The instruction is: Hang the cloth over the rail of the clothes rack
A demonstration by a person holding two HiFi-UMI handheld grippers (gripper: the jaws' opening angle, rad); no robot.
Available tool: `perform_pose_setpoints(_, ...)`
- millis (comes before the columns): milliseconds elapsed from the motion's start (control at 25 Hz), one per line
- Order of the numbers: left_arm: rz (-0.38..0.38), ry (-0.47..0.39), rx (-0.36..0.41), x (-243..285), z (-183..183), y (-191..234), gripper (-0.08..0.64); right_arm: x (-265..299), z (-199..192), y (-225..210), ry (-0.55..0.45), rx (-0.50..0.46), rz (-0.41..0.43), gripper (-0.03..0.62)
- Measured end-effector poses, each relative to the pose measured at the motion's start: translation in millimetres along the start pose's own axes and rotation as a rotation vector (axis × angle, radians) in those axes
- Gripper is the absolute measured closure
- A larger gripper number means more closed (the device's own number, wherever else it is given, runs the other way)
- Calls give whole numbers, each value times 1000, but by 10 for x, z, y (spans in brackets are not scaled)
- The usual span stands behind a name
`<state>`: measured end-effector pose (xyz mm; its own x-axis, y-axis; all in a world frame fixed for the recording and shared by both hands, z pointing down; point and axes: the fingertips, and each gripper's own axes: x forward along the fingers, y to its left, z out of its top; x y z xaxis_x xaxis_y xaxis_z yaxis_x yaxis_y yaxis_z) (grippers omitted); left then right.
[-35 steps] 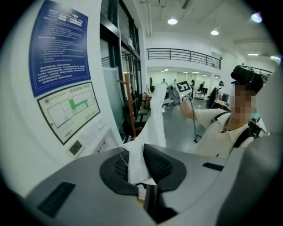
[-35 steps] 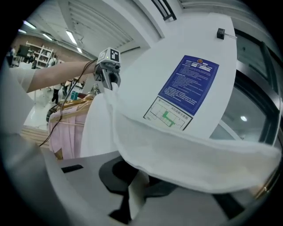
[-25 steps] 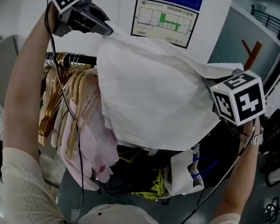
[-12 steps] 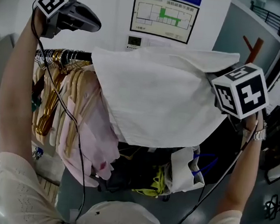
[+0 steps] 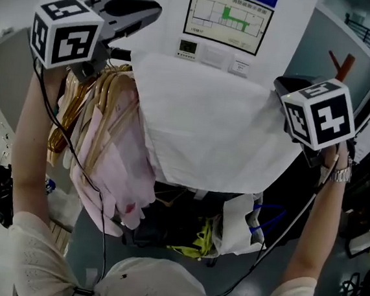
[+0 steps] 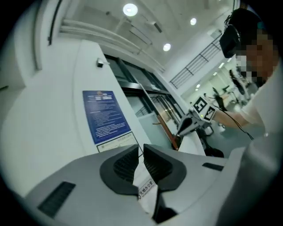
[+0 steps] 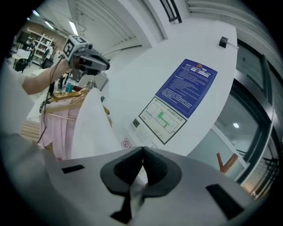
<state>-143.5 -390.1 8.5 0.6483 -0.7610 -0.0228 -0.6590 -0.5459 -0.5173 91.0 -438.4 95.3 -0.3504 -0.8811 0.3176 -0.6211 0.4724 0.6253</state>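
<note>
Cloth (image 5: pixel 206 130) now hangs as a broad, flat sheet between the two grippers. Its top edge is nearly level, where a second ago it bulged and sagged toward the head camera. At the left, the left gripper (image 5: pixel 149 9) has swung round so that its marker cube faces the camera and its jaws point level to the right, above the wooden hangers (image 5: pixel 102 97). Its pads (image 6: pixel 125 165) stay nipped on a narrow strip of white fabric bearing a printed label. A short dark stretch of rail (image 5: pixel 120 54) shows beside the cloth's left corner; the rest is hidden behind the sheet. At the right, the right gripper (image 5: pixel 281 87) has barely shifted, its jaws fully closed on the other corner. The cloth looks stretched and raised to rail height, but whether it has crossed the rail I cannot tell, so draping and release likely remain.
</note>
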Motion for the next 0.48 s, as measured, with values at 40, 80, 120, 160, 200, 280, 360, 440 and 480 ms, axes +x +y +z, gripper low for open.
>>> perform_pose_setpoints(40,85,-9,-53,-113,-72,-125,523,5,-6,18,-19,-8,-7,574)
perform_pose_setpoints(80,165,-14,-98,-227,-155,-231,523,12,15,6,-30,-14,-13,574)
perform_pose_setpoints(120,238,-20,-131,-335,-235,-323,523,19,53,-26,-32,-16,-13,574)
perform_pose_setpoints(160,305,-27,-159,-440,-310,-416,523,26,94,-62,-26,-18,-7,574)
perform_pose_setpoints(200,367,-34,-195,-543,-385,-515,523,26,128,-91,-19,-20,2,574)
perform_pose_setpoints(280,462,-69,-304,-707,-555,-693,523,-1,169,-109,-18,-27,8,574)
perform_pose_setpoints(360,483,-104,-427,-718,-757,-803,499,-37,185,-113,-29,-30,0,574)
perform_pose_setpoints(440,456,-92,-505,-569,-993,-872,402,-49,175,-125,-34,-28,-9,574)
perform_pose_setpoints(480,451,-72,-519,-477,-1109,-888,380,-51,167,-131,-36,-27,-16,574)
